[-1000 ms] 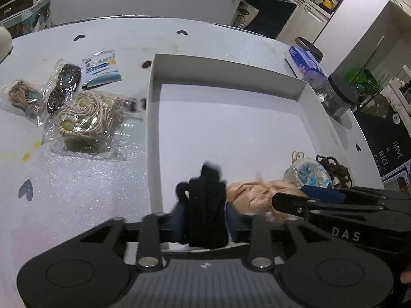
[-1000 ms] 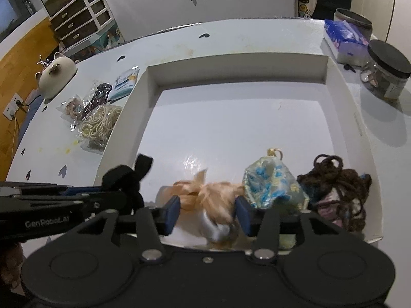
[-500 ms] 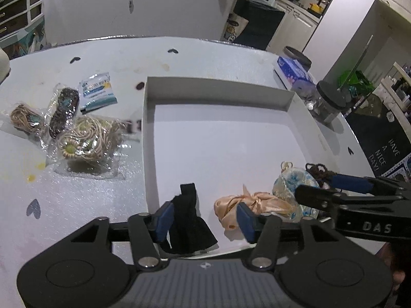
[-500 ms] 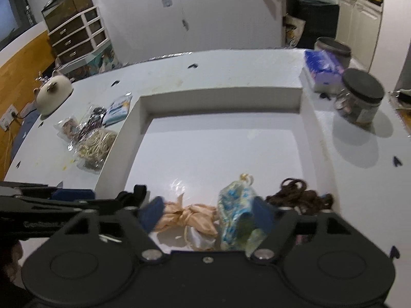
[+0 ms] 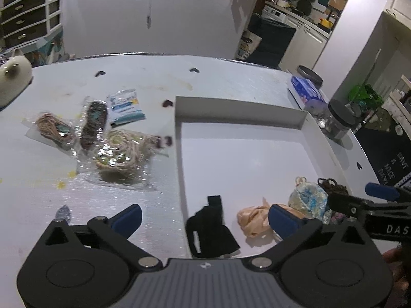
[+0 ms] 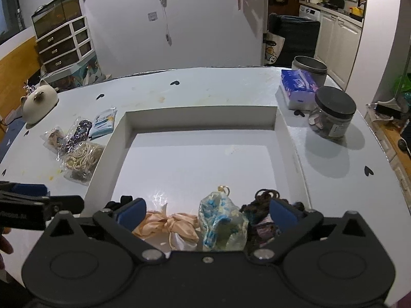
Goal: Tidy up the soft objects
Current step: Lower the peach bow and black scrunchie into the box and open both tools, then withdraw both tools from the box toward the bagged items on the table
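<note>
Both the left gripper (image 5: 204, 218) and right gripper (image 6: 206, 211) have just been opening, jaws wide apart, nothing gripped. The black cloth (image 5: 210, 229) and peach scrunchie (image 6: 168, 227) lie in the white tray (image 6: 197, 114) — a low exit could snag them and drag them out.

Setting: a home. Kitchen cabinets (image 6: 336, 38) behind; drawer unit (image 6: 64, 43) and fish tank (image 6: 55, 12) left of table (image 6: 205, 89).

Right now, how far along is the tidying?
Done: a black band, peach bow, blue pouch and brown ties lie in the tray. In hand: nothing; both grippers have just opened. Left: three bagged bundles outside on the table.
</note>
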Demonstrator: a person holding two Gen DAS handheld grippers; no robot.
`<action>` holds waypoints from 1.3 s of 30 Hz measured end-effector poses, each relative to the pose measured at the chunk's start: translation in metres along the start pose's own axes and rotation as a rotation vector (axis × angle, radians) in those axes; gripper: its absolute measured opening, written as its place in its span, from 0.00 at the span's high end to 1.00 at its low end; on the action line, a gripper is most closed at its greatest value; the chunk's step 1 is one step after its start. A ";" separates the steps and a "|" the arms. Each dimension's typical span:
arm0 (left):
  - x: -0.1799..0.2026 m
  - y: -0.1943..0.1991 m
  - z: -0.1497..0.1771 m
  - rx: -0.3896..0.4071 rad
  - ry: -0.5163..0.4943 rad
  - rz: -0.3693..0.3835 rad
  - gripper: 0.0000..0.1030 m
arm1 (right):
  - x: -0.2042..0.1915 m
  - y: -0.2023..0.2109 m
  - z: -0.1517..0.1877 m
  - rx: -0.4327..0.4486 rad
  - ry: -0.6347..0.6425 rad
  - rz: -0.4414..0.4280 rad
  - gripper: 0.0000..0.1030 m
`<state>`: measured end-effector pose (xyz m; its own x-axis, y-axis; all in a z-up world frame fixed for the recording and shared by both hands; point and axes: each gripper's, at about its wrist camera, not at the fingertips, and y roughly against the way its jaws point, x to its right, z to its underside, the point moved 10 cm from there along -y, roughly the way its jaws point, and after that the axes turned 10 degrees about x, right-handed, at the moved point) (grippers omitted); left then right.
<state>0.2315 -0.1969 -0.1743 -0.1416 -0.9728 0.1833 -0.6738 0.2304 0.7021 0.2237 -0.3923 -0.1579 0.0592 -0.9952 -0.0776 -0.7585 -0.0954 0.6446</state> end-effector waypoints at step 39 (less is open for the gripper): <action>-0.182 0.071 -0.025 0.154 0.057 -0.099 0.00 | -0.162 0.001 -0.009 0.110 -0.004 0.027 0.00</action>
<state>0.2274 -0.0031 -0.1408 -0.0304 -0.9866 0.1606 -0.7861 0.1228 0.6058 0.2189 -0.2309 -0.1379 0.0353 -0.9973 -0.0648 -0.8263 -0.0656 0.5594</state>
